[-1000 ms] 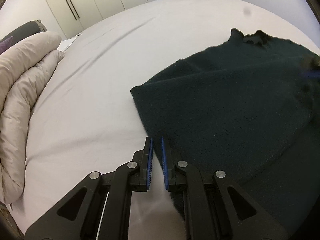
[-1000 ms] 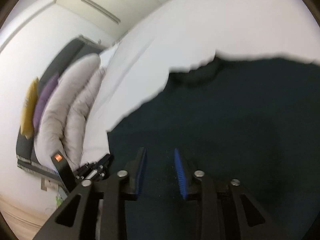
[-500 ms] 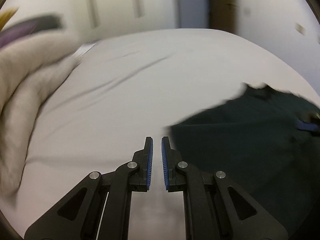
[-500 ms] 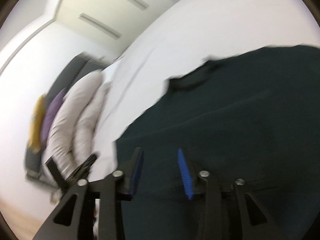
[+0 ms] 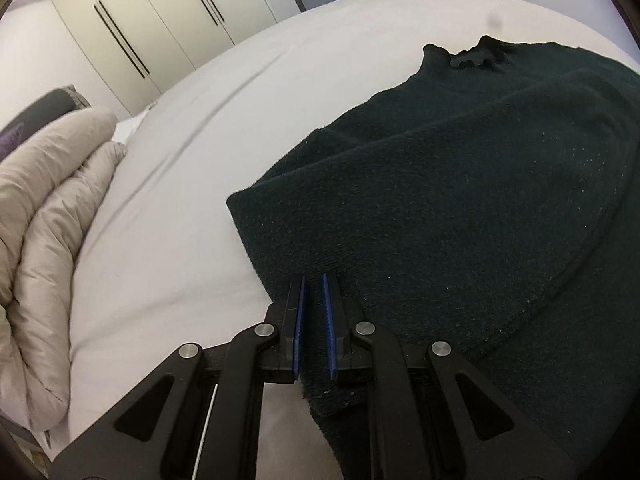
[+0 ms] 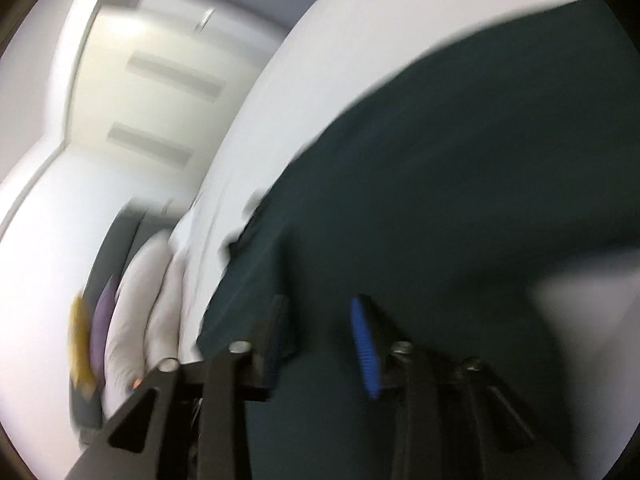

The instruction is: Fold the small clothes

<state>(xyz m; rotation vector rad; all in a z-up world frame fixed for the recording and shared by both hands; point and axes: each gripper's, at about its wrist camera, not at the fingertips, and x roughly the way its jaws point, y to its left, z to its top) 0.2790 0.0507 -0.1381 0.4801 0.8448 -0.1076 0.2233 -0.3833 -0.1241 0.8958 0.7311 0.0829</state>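
My left fingers (image 5: 314, 326) pinch the dark green knit sweater's (image 5: 460, 208) folded edge, lower centre; right fingers (image 6: 320, 344) part-open, gripping nothing; I judge folding half done.

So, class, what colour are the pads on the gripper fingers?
Blue pads, clearest in the left wrist view.

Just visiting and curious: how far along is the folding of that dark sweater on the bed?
Partly done: the dark sweater already has one side folded over itself on the white bed. In hand: the left gripper pinches its near edge; the right gripper hovers open above it. More folds likely remain.
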